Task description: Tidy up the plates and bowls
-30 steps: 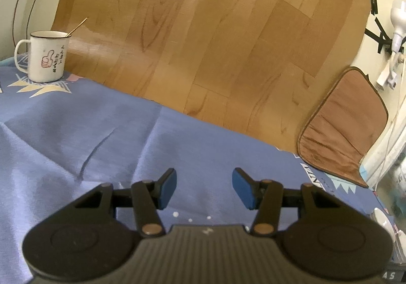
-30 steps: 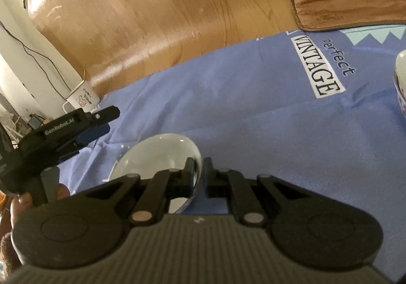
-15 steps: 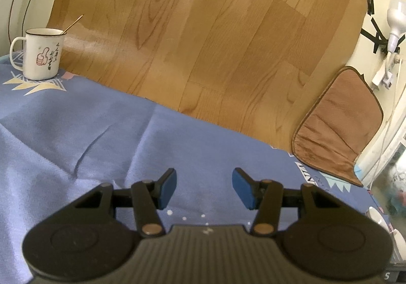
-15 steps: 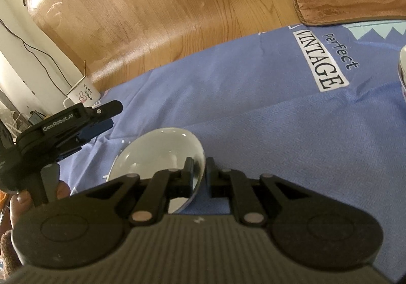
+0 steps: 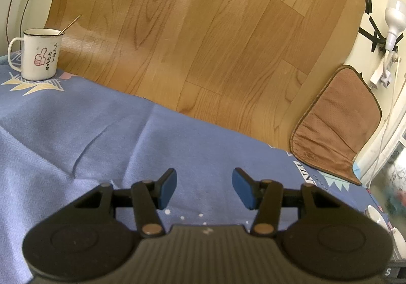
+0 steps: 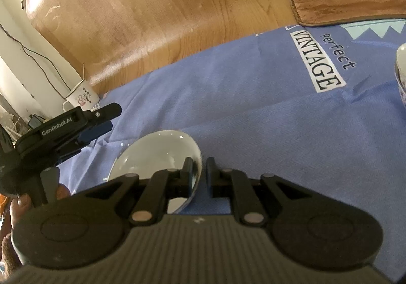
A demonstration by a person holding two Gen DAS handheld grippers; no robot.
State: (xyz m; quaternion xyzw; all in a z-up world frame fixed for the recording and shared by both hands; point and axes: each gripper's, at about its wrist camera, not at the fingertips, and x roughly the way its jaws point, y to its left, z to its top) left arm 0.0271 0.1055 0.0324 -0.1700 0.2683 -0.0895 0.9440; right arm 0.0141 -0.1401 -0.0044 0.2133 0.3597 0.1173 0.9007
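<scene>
Right tongs point(image 6: 197, 175), lower centre of the right wrist view: nearly closed, rim of clear glass plate point(image 6: 154, 154) between the pads, small gap showing; grip uncertain. Plate lies on blue cloth point(image 6: 253, 111). Left tongs point(image 5: 204, 187) half open, empty. Another dish point(image 6: 401, 68) at right edge. Sorting looks barely begun.
</scene>
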